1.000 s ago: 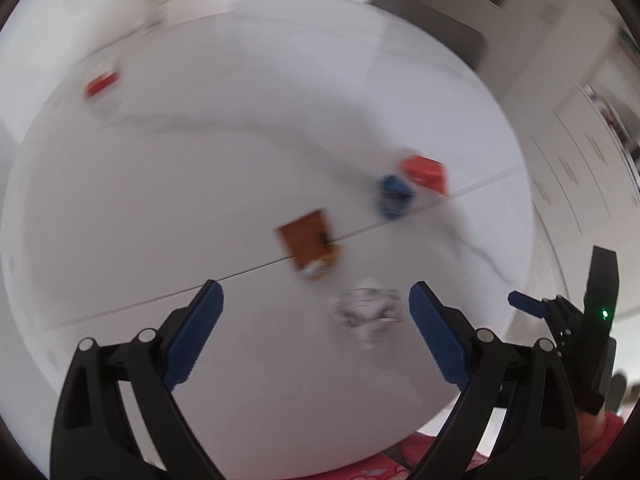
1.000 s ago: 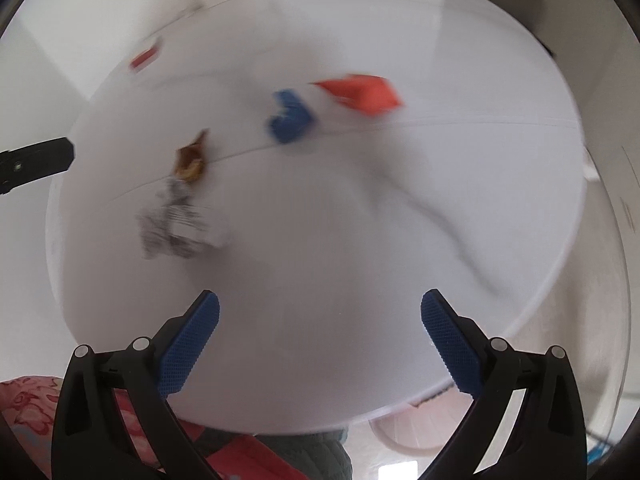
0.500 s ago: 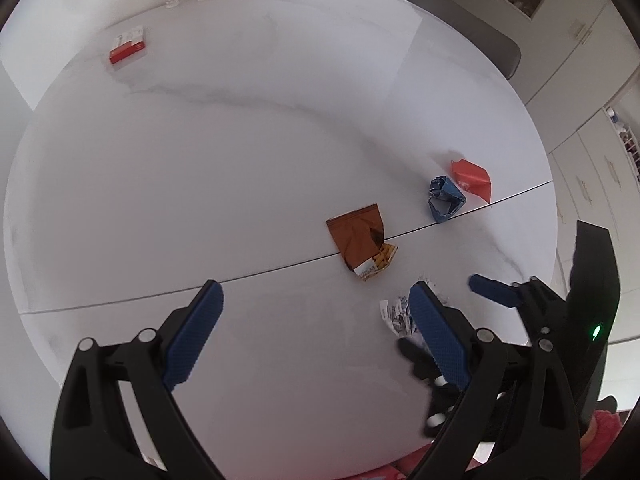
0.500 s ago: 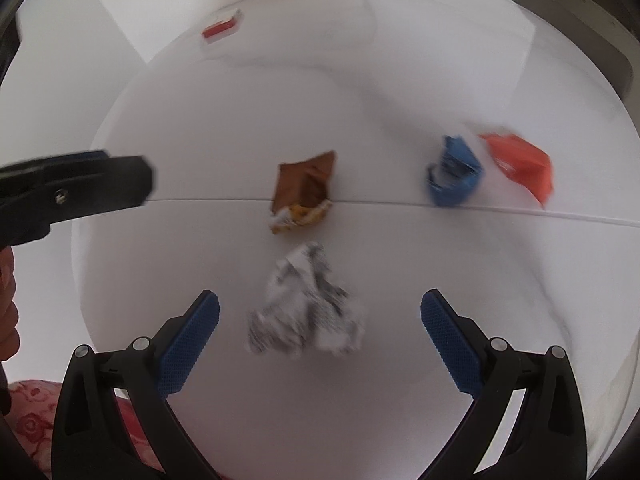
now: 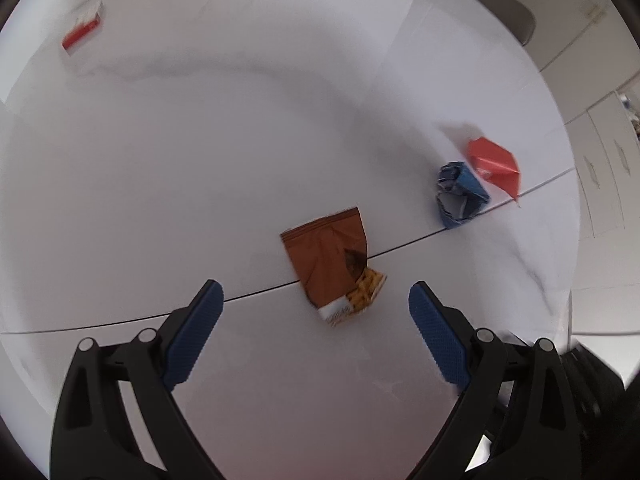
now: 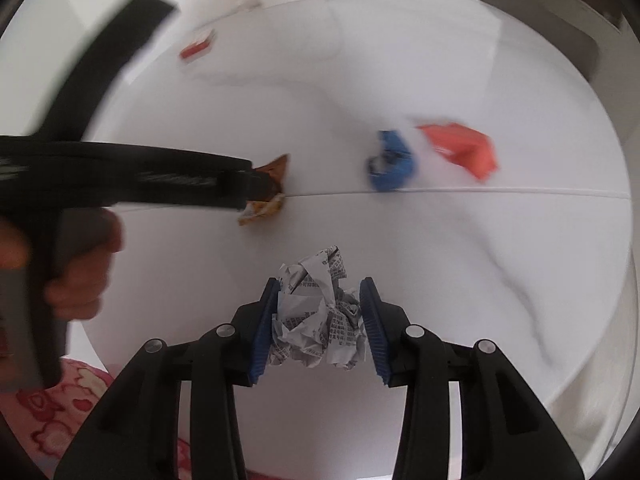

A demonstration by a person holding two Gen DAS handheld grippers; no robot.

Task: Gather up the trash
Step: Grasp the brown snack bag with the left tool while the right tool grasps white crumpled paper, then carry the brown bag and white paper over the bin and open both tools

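Round white table [image 5: 240, 140] has bare surface on the far and left side, rim curving close on the right past a seam line; small red box [image 5: 82, 32] sits well apart near the far edge. Left gripper [image 5: 314, 312] hovers with fingers spread wide, brown snack wrapper [image 5: 332, 260] just ahead between them on the seam, blue wrapper [image 5: 460, 194] and red wrapper [image 5: 494, 164] touching further right. Right gripper [image 6: 320, 320] is clamped on the crumpled paper ball [image 6: 320, 316] near the table's near edge; in its view the left tool's blurred black body hides part of the brown wrapper.
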